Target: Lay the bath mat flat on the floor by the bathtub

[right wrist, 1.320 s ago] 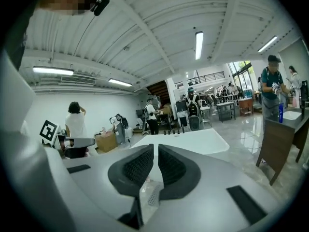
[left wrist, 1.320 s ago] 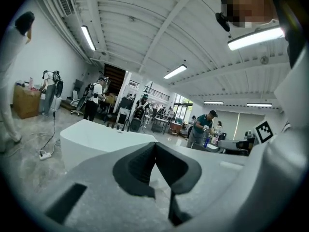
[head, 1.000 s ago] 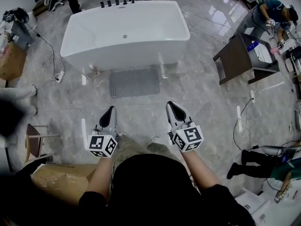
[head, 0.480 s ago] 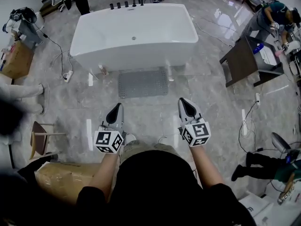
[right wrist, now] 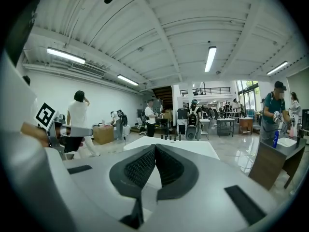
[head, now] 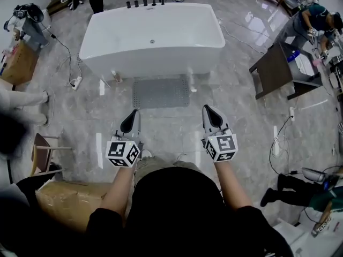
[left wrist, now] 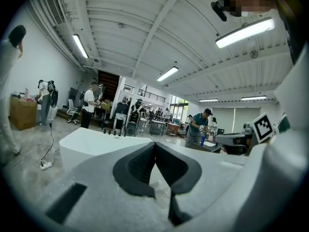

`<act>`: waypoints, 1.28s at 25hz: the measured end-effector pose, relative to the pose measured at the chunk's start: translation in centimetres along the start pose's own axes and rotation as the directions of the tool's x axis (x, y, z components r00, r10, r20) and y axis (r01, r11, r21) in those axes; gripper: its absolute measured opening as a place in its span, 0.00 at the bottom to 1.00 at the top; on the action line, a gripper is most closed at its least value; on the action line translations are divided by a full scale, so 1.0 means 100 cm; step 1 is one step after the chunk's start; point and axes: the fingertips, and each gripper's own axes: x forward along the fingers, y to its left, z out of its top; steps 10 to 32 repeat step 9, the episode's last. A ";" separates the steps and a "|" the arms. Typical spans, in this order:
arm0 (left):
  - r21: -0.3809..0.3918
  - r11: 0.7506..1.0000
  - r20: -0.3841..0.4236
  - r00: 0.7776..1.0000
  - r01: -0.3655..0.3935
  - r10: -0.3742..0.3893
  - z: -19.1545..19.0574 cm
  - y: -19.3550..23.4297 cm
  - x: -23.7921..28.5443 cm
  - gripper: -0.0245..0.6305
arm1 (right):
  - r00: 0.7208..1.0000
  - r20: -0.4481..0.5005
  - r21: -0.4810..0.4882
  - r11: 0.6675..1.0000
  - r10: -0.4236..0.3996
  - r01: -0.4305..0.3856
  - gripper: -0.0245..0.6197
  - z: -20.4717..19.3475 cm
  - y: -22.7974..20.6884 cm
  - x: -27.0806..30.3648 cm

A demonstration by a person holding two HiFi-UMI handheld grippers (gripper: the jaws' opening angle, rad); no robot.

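The person wears black sleeves (head: 102, 226); left gripper (head: 133, 115) and right gripper (head: 207, 110) are pale grey, with black jaws and marker cubes (head: 123, 154).

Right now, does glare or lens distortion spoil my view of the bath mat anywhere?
Head view: the bath mat lies evenly lit and sharp beside the bathtub; glare sits on the floor further right, off the mat. Left gripper view and right gripper view: strong fisheye bending, dark corners, bright ceiling lights; the mat does not show in either.

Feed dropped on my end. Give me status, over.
Left gripper and right gripper both shut, empty, short of the mat. Bath mat flat on the floor beside the bathtub. Nothing lying on it.
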 end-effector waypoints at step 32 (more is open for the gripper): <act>-0.005 1.000 0.001 1.000 -0.004 0.004 -0.001 -0.019 0.001 0.06 | 1.000 0.005 0.028 1.000 0.004 -0.004 0.06 -0.001 -0.013 -0.014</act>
